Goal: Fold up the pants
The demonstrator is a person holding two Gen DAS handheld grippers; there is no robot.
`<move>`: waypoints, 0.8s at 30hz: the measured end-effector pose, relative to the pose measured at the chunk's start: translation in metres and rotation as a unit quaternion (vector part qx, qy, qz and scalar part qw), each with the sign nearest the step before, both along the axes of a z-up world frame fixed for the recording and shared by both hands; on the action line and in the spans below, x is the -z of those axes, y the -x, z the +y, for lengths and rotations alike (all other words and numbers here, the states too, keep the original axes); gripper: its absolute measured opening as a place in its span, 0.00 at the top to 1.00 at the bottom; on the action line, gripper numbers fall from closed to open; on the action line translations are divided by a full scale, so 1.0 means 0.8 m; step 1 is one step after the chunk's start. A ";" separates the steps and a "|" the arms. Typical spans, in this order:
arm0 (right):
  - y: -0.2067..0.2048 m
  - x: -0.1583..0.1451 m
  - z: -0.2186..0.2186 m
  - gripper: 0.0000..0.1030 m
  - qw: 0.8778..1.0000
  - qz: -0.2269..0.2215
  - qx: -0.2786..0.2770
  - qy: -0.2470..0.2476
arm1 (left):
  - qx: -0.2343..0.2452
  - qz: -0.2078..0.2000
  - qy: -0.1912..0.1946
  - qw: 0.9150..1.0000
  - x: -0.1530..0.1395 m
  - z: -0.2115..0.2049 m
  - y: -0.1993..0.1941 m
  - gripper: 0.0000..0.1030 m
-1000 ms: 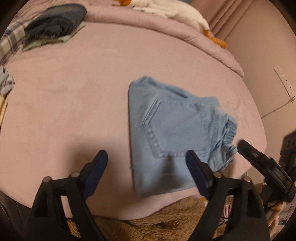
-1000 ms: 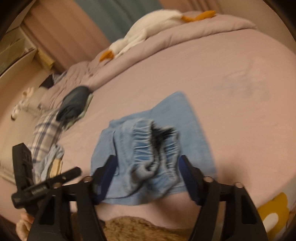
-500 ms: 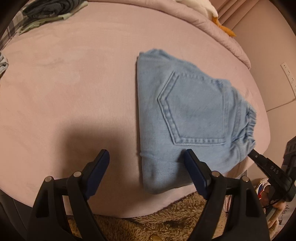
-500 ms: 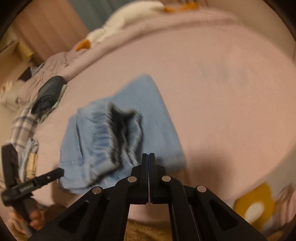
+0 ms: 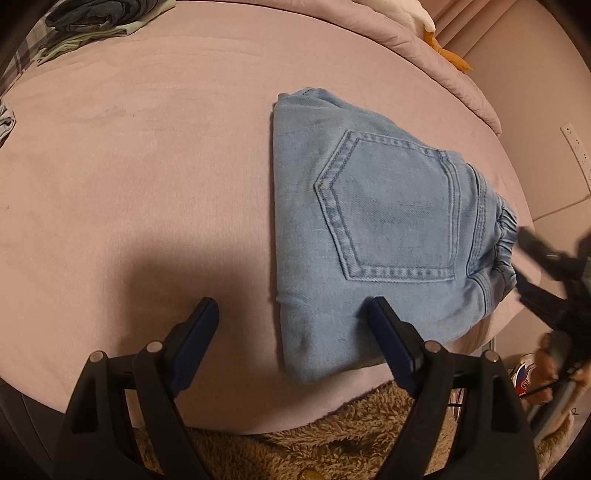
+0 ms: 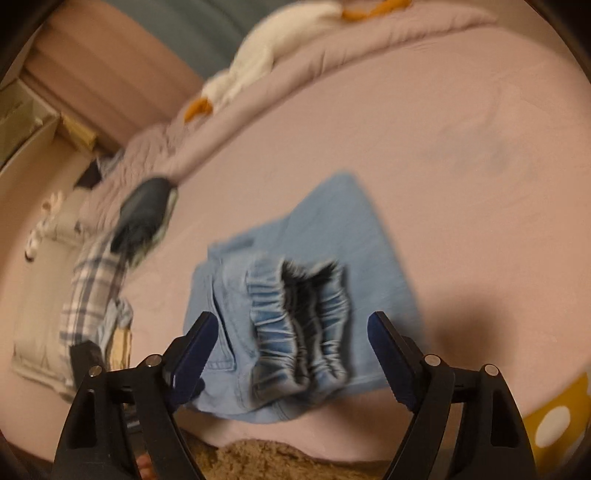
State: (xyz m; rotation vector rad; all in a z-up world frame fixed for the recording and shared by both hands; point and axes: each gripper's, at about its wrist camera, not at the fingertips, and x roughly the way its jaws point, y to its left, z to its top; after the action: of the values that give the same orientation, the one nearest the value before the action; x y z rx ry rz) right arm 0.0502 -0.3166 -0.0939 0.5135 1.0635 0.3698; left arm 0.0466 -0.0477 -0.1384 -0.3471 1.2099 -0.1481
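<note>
I hold my left gripper (image 5: 291,325) above the near edge of the bed (image 5: 147,155), and its two blue pads stand wide apart with nothing pressed between them; the left pad is over the bare pink sheet and the right pad is over the near part of the pants (image 5: 373,221). The pants are light blue denim, folded into a compact packet that lies flat on the sheet, close to the near edge of the bed, with a back pocket (image 5: 391,210) facing up and the gathered elastic waistband (image 5: 504,236) turned toward the right side of this view. My right gripper (image 6: 291,332) has just been opening its jaws, and now they stand wide too; the waistband (image 6: 299,325) lies between them in that view, but the pads do not press on it. This picture is blurred, so I cannot tell if the pads touch the cloth at all. In the left wrist view, the right gripper appears as a dark shape at the right border, just beside the waistband. Farther on the bed there is a pile of dark clothes (image 5: 96,14) on a checked cloth (image 6: 92,288), well apart from the pants. A white plush toy (image 6: 266,62) with orange parts lies along the far side. A brown fluffy rug (image 5: 314,443) is below the edge of the bed.
</note>
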 end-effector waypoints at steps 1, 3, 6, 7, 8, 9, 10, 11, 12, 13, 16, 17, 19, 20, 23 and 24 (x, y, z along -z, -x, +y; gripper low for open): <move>-0.007 0.013 0.009 0.19 1.000 0.016 -0.013 -0.004 | 0.000 -0.001 0.001 1.000 -0.001 0.001 0.001 0.20; -0.016 0.040 0.024 0.25 0.998 0.049 -0.030 -0.012 | 0.001 -0.003 0.001 1.000 -0.003 -0.001 0.002 0.20; -0.015 0.046 0.036 0.46 0.999 0.041 -0.028 0.007 | -0.002 -0.008 0.001 1.000 -0.008 0.002 0.005 0.21; -0.015 0.039 0.038 0.59 0.999 0.038 -0.031 0.002 | -0.003 -0.010 0.001 1.000 -0.012 0.004 0.006 0.21; -0.012 0.029 0.036 0.63 0.999 0.035 -0.030 -0.009 | -0.005 -0.013 0.000 1.000 -0.014 0.002 0.003 0.21; -0.012 0.018 0.035 0.65 0.999 0.026 -0.029 -0.007 | -0.007 -0.017 -0.001 1.000 -0.018 0.005 0.005 0.21; -0.010 0.002 0.032 0.67 1.000 0.005 -0.027 -0.003 | -0.011 -0.024 0.000 1.000 -0.023 0.007 0.006 0.21; -0.008 -0.018 0.030 0.68 0.999 -0.024 -0.022 0.001 | -0.012 -0.027 0.001 1.000 -0.026 0.009 0.007 0.21; -0.008 -0.034 0.030 0.68 0.999 -0.045 -0.018 0.004 | -0.012 -0.029 0.001 0.999 -0.028 0.010 0.006 0.21; -0.006 -0.049 0.026 0.68 0.998 -0.061 -0.016 0.008 | -0.012 -0.030 0.001 0.999 -0.029 0.011 0.005 0.21; -0.011 -0.057 0.018 0.68 0.997 -0.072 -0.010 0.030 | -0.014 -0.026 -0.004 1.000 -0.025 0.011 0.003 0.20; -0.015 -0.045 0.017 0.68 0.997 -0.060 -0.008 0.045 | -0.013 -0.025 -0.004 1.000 -0.023 0.011 0.006 0.20; -0.023 -0.009 0.018 0.68 0.996 -0.028 -0.002 0.086 | -0.009 -0.020 -0.007 1.000 -0.019 0.007 0.002 0.20; -0.026 0.007 0.018 0.68 0.995 -0.015 0.000 0.101 | -0.005 -0.018 -0.010 1.000 -0.017 0.005 0.002 0.20; -0.023 0.035 0.014 0.61 0.993 -0.010 0.002 0.115 | 0.007 -0.009 -0.015 1.000 -0.008 0.000 0.002 0.20; -0.022 0.034 0.012 0.61 0.994 -0.011 0.002 0.111 | 0.009 -0.006 -0.014 1.000 -0.006 -0.001 0.002 0.20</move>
State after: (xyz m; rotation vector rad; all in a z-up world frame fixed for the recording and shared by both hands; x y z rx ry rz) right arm 0.0679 -0.3069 -0.1210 0.3121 1.0682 0.2498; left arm 0.0449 -0.0485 -0.1338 -0.3117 1.2018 -0.1482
